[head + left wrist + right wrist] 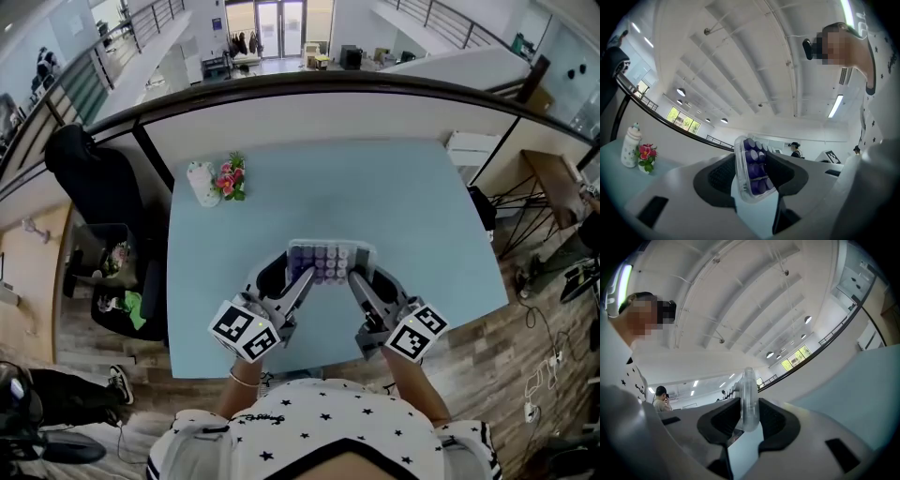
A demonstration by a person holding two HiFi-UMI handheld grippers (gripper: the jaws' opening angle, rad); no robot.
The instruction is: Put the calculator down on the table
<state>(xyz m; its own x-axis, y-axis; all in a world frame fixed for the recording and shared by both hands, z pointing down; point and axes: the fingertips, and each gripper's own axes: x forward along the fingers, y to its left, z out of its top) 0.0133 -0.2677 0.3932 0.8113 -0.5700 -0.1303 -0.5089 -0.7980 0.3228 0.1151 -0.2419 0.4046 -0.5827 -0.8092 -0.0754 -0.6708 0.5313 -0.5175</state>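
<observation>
Two tools share the calculator (323, 261), which hangs between their tips. The left tool (298, 279) is clamped on the purple-keyed end nearest it, and the right tool (362, 281) pinches the clear edge on its own side. Lowering both together, level, should seat the calculator flat on the blue tabletop (394, 187) beneath them before either releases.

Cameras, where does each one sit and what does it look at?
Head view: on the person's head, looking down at the table, calculator, left gripper and right gripper; their shirt shows.
Left gripper view: rides the left gripper, looks along its jaws, shut on the calculator; flowers left, shirt right.
Right gripper view: rides the right gripper, looks along its jaws, shut on the calculator's edge; shirt left.
All three share the calculator.
</observation>
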